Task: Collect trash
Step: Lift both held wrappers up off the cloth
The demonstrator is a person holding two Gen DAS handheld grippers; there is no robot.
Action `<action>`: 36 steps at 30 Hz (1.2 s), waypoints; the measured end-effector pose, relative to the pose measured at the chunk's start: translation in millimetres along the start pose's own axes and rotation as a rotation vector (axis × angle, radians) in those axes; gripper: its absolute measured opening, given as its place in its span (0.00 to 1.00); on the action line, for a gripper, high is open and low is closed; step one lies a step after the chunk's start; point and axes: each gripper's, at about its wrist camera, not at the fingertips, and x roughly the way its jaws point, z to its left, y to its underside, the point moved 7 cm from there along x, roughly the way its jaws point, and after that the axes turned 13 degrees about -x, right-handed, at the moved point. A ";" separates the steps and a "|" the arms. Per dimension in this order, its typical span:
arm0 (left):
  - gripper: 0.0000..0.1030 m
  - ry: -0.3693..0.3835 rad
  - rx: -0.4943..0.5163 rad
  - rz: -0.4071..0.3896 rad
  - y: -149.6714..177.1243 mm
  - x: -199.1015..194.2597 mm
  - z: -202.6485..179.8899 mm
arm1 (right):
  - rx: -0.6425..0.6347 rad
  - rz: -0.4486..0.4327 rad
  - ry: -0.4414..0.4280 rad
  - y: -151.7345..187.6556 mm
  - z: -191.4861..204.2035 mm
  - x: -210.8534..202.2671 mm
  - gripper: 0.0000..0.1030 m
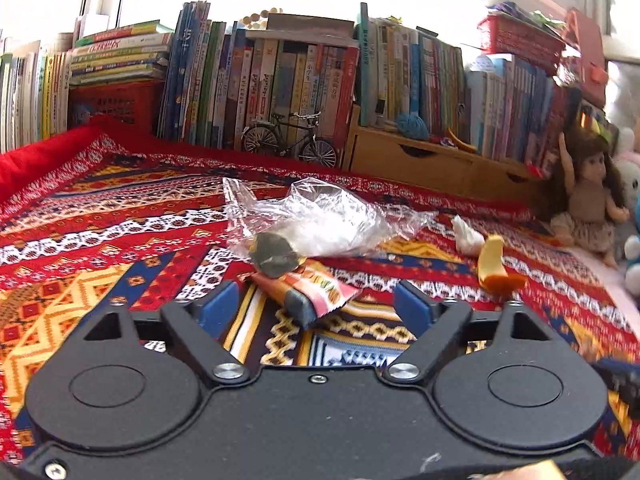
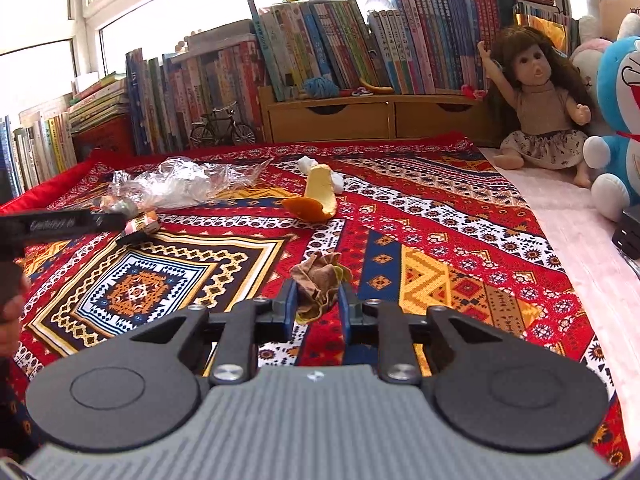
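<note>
Patterned red cloth [image 2: 420, 216], book-lined windowsill [image 2: 320, 52], doll [image 2: 536, 96] at the edge

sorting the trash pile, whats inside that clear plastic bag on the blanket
Through the clear plastic bag only something whitish shows, too crumpled to name. A grey lump lies at its near edge, over a snack wrapper. What lies beneath the bag is covered.

Both views ride low on their own gripper, tilted down over the patterned cloth [image 1: 100, 216] toward the book row [image 1: 280, 80]. Left wrist sits close behind the plastic bag [image 1: 316, 216]. Right wrist looks from further right, doll [image 2: 540, 92] nearby. Shared: bag, orange peel [image 2: 316, 196], toy bicycle [image 1: 290, 138], books.
</note>
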 end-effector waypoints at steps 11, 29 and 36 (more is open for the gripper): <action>0.36 -0.092 -0.108 0.085 8.7 39.6 14.2 | -0.012 0.011 -0.035 5.8 13.4 -1.2 0.26; 0.24 0.133 0.039 0.149 53.3 -81.8 15.7 | -0.016 -0.031 -0.140 12.3 50.4 -36.6 0.26; 0.24 0.196 0.062 0.152 71.2 -136.6 23.5 | -0.037 -0.035 -0.197 23.5 73.2 -59.0 0.26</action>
